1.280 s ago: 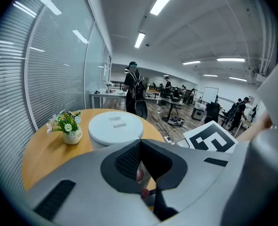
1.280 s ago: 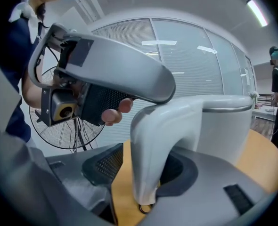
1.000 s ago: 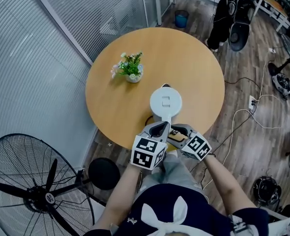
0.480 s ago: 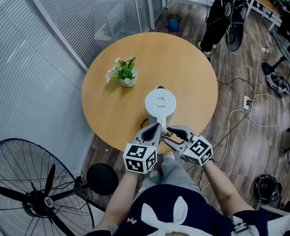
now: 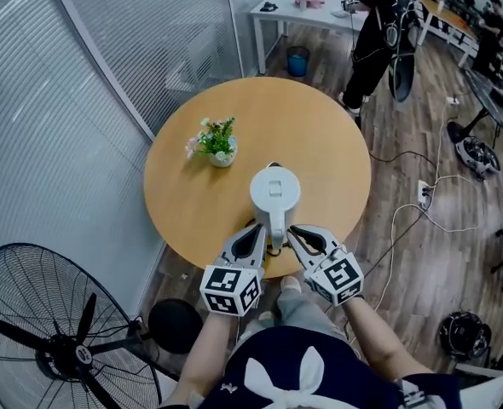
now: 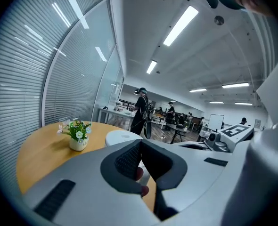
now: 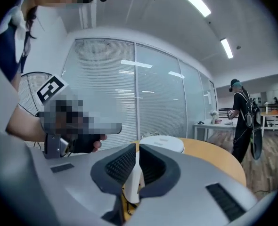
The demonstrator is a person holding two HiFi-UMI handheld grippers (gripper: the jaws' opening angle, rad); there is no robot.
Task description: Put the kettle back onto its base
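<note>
**Change since a second ago:** the left tongs (image 5: 257, 228) and right tongs (image 5: 293, 229) have drawn back from the kettle (image 5: 275, 190) toward the person. They now sit over the near edge of the bench (image 5: 320, 135), one on each side of the handle (image 5: 275, 221) and just beside it. A second ago both crowded the handle, and the right pair was spread wide.
- Right tongs: they have just been closing. The tips now meet with nothing pinched, and the white handle shows only through the gap behind the pads.
- Left tongs: closed, tips together, nothing held.
- Kettle: in the same spot as before, upright on the near half of the bench, lid up, handle toward the person. Its base cannot be seen beneath it.

**Surroundings:**
- Flower pot (image 5: 215, 142): on the bench, left of the kettle and farther from the person, well apart from it.
- Fan (image 5: 60, 335): on the floor at near left.
- White desk (image 5: 320, 11) and blue bin (image 5: 298, 60): beyond the bench.
- Standing person in black (image 5: 378, 24): beside the desk.
- Cables (image 5: 405, 207): trailing over the wood floor at right.
- In the way: the handle stands between the two sets of tips.

**Pose:** both forearms come up from the bottom edge of the head view and converge. The tongs angle inward toward each other, aimed at the kettle and tilted only slightly down.
</note>
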